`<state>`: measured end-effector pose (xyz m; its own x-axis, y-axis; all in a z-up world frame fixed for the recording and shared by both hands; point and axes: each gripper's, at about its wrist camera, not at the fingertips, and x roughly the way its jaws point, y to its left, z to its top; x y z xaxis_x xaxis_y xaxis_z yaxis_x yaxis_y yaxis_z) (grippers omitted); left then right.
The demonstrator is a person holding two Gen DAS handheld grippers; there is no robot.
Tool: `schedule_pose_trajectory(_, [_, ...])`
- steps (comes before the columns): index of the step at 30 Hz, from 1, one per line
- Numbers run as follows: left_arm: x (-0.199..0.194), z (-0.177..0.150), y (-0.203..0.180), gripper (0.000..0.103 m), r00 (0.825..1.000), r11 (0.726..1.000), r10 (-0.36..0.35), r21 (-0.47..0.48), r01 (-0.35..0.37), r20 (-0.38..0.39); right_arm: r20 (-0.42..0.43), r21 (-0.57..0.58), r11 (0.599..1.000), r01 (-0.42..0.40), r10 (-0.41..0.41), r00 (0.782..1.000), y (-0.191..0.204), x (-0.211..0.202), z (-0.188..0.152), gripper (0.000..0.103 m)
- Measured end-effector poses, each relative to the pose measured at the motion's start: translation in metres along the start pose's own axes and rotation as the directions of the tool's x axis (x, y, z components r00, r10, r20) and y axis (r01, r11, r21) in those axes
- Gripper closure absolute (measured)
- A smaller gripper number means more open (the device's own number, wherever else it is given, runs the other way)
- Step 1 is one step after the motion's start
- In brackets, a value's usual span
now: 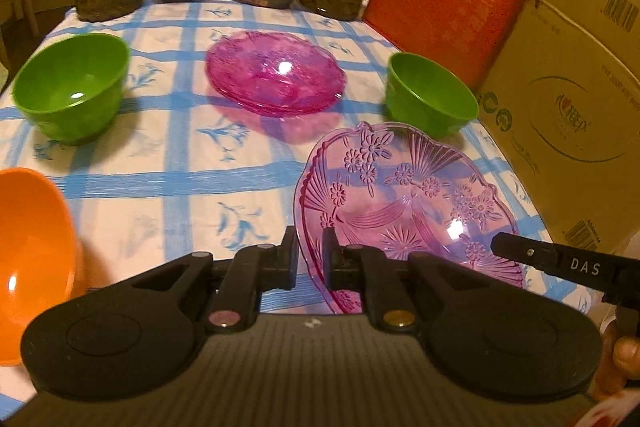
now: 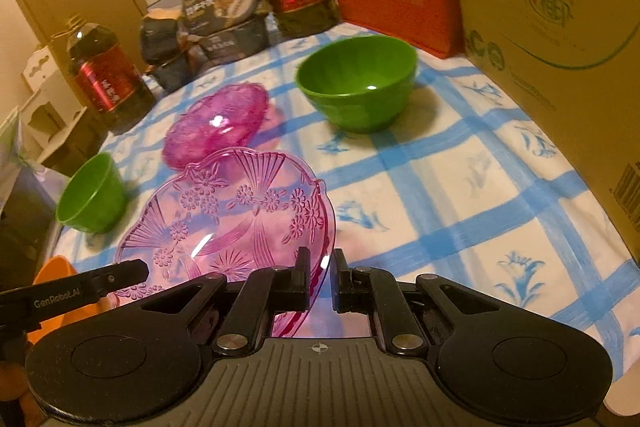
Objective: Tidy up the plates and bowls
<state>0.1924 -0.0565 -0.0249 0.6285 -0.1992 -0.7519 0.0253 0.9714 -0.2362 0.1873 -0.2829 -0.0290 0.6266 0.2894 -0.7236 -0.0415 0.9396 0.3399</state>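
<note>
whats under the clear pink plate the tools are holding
Through the clear pink plate only the blue checked tablecloth shows. The tools cover its near rim, so whatever lies beneath there is hidden.

The right gripper (image 2: 320, 263) was clamped on the near rim of the clear pink plate (image 2: 240, 211), which tilted up toward ten o'clock above the blue-checked tablecloth (image 2: 460, 187). The left gripper's finger (image 2: 120, 273) met the plate's edge at nine o'clock. A stack of magenta plates (image 2: 218, 125) lay beyond at eleven o'clock, one green bowl (image 2: 360, 83) at twelve, and another green bowl (image 2: 90, 195) at ten.
</note>
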Motion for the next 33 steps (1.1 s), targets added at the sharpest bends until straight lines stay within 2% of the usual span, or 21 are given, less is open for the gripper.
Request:
schedule_pose_trajectory(12, [-0.025,0.003,0.029,0.093,0.999,0.999,0.017,-0.042,-0.016,0.030,0.002,-0.051,0.998,-0.023,0.023,1.000,0.035,0.001,-0.001,0.093])
schedule_pose_trajectory(33, [-0.013,0.017,0.043,0.093,1.000,0.998,0.013,-0.059,-0.011,0.021,0.001,-0.094,0.995,-0.015,0.016,1.000,0.049,0.017,0.014,0.093])
